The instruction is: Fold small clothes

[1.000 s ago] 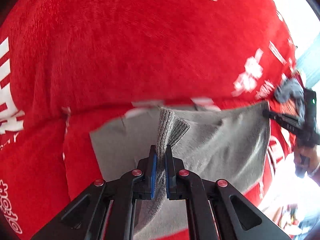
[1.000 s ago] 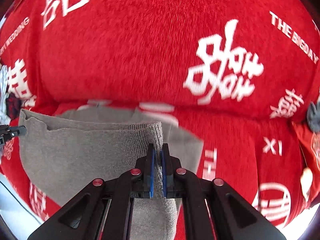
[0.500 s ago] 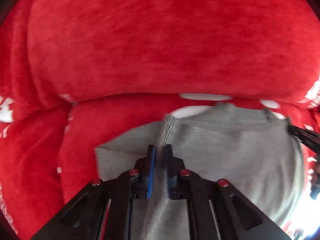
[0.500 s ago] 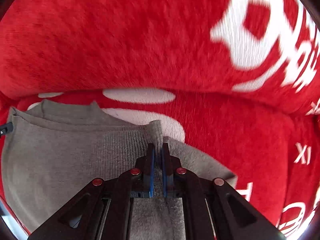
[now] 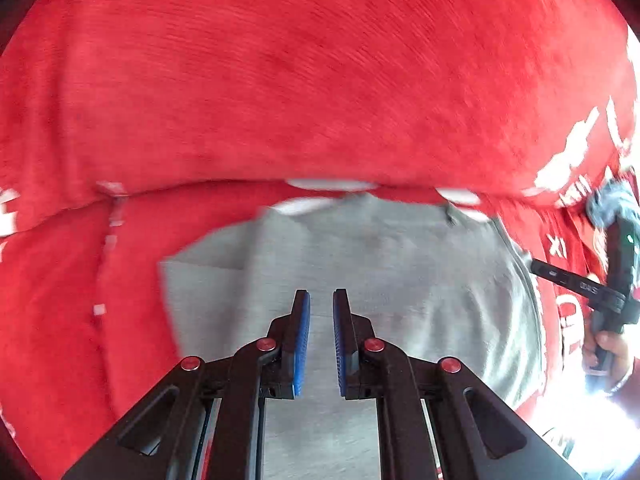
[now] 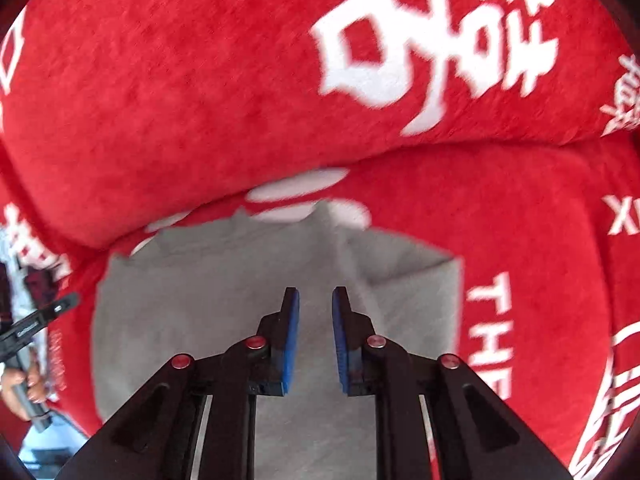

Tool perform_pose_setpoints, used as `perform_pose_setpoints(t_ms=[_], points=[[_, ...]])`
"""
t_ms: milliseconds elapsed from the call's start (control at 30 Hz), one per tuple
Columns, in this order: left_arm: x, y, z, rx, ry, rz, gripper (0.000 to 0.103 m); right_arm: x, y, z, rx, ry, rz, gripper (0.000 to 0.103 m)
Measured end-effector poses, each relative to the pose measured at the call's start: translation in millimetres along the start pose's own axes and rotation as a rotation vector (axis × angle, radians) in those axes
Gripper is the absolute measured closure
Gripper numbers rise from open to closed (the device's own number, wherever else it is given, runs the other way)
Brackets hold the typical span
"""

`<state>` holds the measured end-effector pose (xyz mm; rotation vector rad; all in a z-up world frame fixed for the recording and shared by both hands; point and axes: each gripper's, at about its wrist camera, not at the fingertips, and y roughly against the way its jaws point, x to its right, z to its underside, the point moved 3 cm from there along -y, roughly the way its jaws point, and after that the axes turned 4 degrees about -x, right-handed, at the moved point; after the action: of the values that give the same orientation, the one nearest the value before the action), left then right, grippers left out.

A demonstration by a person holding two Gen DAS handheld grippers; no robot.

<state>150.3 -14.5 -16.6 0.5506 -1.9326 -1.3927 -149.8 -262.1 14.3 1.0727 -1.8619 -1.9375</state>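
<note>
One flat grey knitted garment lies in view, a single piece with one folded layer showing along its far edge. Under it spreads one red plush cloth printed with white characters; it shows two swells, an upper one and a lower one, meeting at one crease. Two black two-finger grippers appear: the left gripper and the right gripper, each with two blue pads and four red round rivets. One dark grey bundle of fabric sits at the cloth's far right edge. One person's hand shows on each handle.
</note>
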Motion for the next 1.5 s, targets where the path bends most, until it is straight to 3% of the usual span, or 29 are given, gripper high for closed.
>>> perform_pose_setpoints(t_ms=[100,133,200,267,433,500,667,767,833,967,1100,1133,1167,1200,1233,1400,1500], points=[[-1.0,-36.9,-2.2,-0.040,0.051,-0.064,0.090,-2.1,-26.3,2.0,-0.038,-0.020,0.025,0.085],[-10.0,-42.7,0.9,-0.044,0.088,-0.082,0.090,1.6,-31.9,2.2,-0.035,-0.024,0.041,0.095],[-29.2,-47.9,8.4,-0.037,0.166,-0.076,0.090,12.5,-32.5,0.9,-0.005,-0.044,0.034,0.103],[-45.8,-40.4,15.9,-0.014,0.233,-0.008,0.090,21.0,-27.4,-0.7,0.005,-0.053,0.046,0.103],[-58.9,-9.9,34.0,-0.044,0.214,-0.120,0.090,53.4,-1.2,5.8,0.015,-0.145,0.129,0.098],[-58.6,5.0,45.4,-0.061,0.192,-0.167,0.090,63.6,14.1,17.1,0.022,-0.207,0.087,0.098],[-57.5,35.9,83.3,-0.077,0.223,-0.121,0.090,57.5,40.4,59.6,-0.015,-0.236,-0.035,0.098],[-47.2,40.7,106.2,-0.091,0.229,-0.115,0.090,45.8,45.7,96.7,-0.070,-0.271,-0.124,0.080],[-46.6,42.7,122.2,-0.102,0.258,-0.102,0.090,39.2,45.3,127.9,-0.127,-0.320,-0.182,0.047],[-56.3,32.2,151.4,-0.166,0.396,-0.025,0.090,34.4,34.3,172.5,-0.194,-0.406,-0.243,0.046],[-60.6,31.9,163.3,-0.152,0.425,-0.045,0.090,39.2,18.0,194.8,-0.210,-0.503,-0.281,0.046],[-61.2,31.7,164.3,-0.150,0.430,-0.042,0.086,40.2,14.8,196.6,-0.206,-0.520,-0.290,0.046],[-61.9,31.7,164.6,-0.147,0.432,-0.043,0.070,40.3,10.8,195.8,-0.202,-0.531,-0.296,0.046],[-63.5,32.8,165.6,-0.145,0.436,-0.051,0.013,41.3,7.5,196.3,-0.196,-0.547,-0.302,0.046],[-66.7,38.6,167.9,-0.120,0.449,-0.090,0.001,42.4,6.1,196.6,-0.192,-0.558,-0.305,0.046],[-69.0,41.2,167.9,-0.108,0.453,-0.107,0.001,43.5,7.7,199.1,-0.183,-0.583,-0.311,0.046],[-81.5,33.1,175.9,-0.148,0.536,0.013,0.001,43.4,8.5,197.7,-0.167,-0.607,-0.310,0.046]])
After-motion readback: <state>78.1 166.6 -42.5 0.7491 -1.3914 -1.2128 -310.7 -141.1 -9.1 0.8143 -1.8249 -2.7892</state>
